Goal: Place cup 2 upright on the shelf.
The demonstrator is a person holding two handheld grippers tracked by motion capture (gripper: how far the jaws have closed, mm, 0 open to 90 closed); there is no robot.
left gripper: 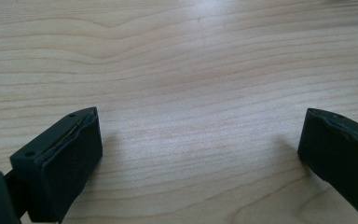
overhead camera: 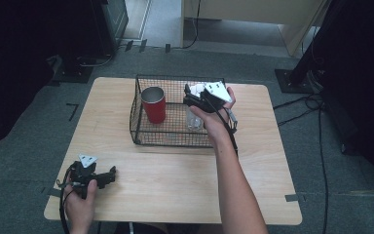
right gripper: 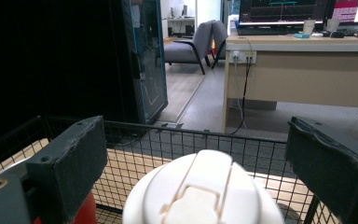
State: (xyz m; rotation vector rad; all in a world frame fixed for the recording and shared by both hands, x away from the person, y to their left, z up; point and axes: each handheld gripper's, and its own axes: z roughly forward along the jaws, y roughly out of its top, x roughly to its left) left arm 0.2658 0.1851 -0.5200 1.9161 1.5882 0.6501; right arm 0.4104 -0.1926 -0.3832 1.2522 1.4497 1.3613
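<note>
A black wire basket [overhead camera: 137, 109] stands on the far middle of the wooden table [overhead camera: 175, 180]. Inside it a red cup [overhead camera: 154, 104] with a metal rim stands upright at the left, and a clear glass [overhead camera: 193, 120] stands at the right. My right gripper [overhead camera: 193, 95] hovers over the basket's right part, open. Its jaws sit on either side of a white lidded cup [right gripper: 204, 193] just below them without touching it. My left gripper [overhead camera: 108, 175] rests low at the table's near left, open, with bare wood between its pads [left gripper: 74, 158].
The basket's far wall [right gripper: 177, 140] rises right behind the white lid. Beyond the table lie grey carpet, cables [overhead camera: 316, 105] and a desk [right gripper: 303, 70] with monitors. Dark cabinets stand at the far left.
</note>
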